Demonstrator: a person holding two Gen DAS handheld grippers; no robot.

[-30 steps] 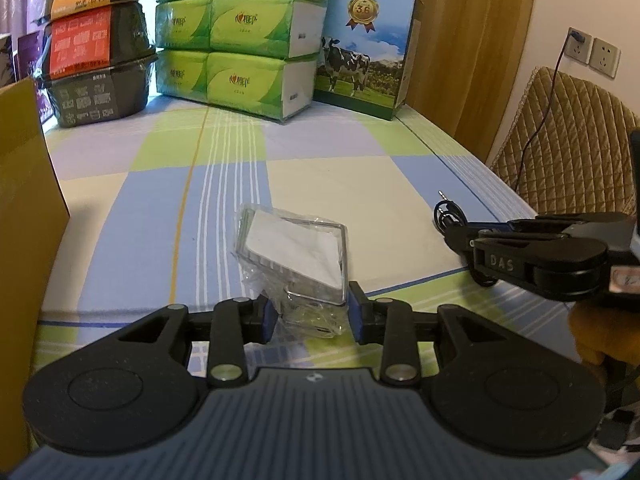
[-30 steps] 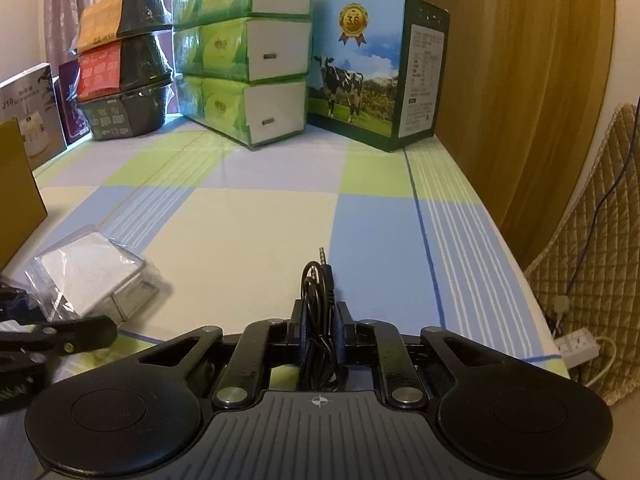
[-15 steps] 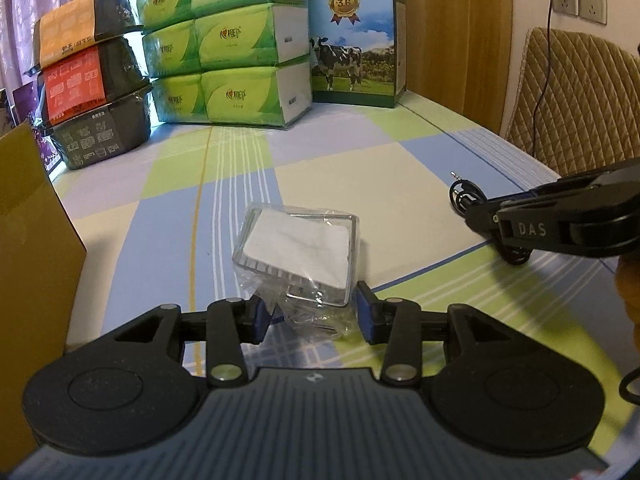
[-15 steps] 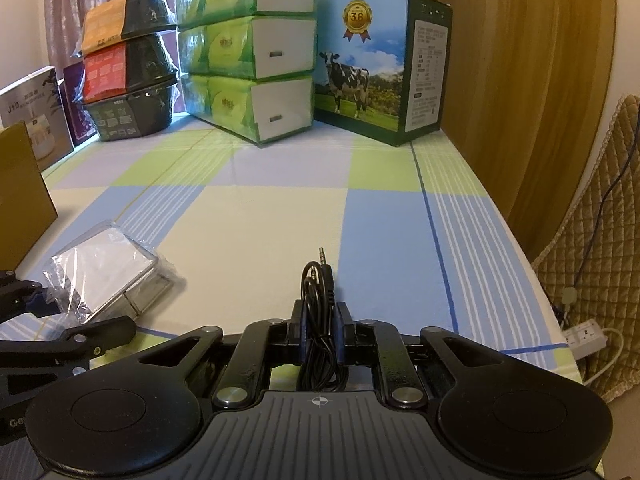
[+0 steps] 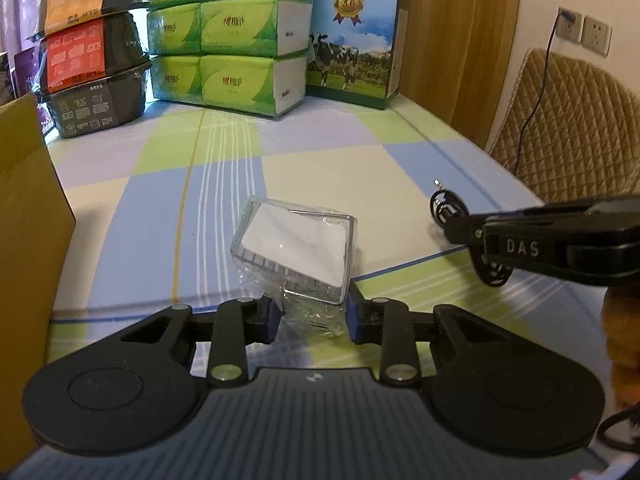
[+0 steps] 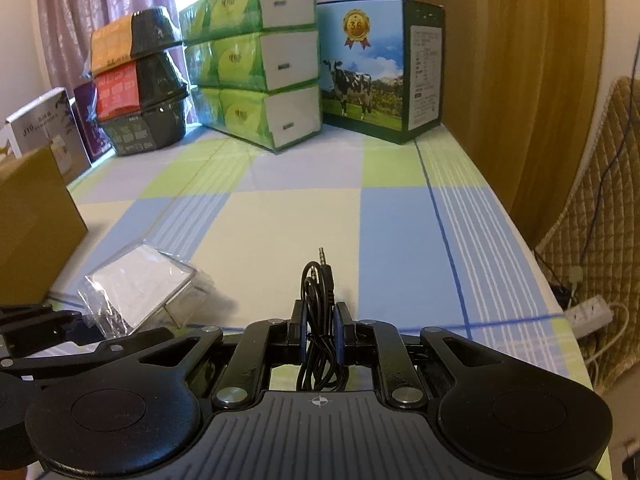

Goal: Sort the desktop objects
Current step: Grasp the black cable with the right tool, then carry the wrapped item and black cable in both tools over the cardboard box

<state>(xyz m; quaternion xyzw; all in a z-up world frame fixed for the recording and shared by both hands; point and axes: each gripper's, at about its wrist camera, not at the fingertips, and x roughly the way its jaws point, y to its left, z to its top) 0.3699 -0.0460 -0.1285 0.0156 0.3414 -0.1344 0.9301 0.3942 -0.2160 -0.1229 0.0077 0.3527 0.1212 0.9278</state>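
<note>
Clear crinkled plastic fills the gap between the left gripper's (image 5: 313, 317) blue-padded fingers: the wrapper of a small transparent box (image 5: 296, 248) with a white card inside. The jaws stand partly open on either side of the wrapper's near end. Whether the pads actually press on it cannot be told from the left wrist view, and the box itself appears to lie on the checked tablecloth (image 5: 328, 168) just beyond the fingertips.

To the right, the right gripper (image 6: 319, 330) is closed narrow on a coiled black audio cable (image 6: 319, 312), the bundle pinched upright between its pads with the jack plug poking up above them. The cable looks lifted clear of the cloth.

So the step in hand seems to be picking up: cable secured, box being approached or just caught by its wrapping. Next the left jaws would need to close firmly, preferably on the rigid box and not the slippery film, which could slide out. Then each item goes to its sorting place, probably the brown cardboard box (image 5: 24, 216) standing at the near left.

Farther off, stacked black bowl containers (image 5: 92, 76), green tissue packs (image 5: 228, 36) and a cow-print milk carton (image 5: 352, 44) line the far edge.
</note>
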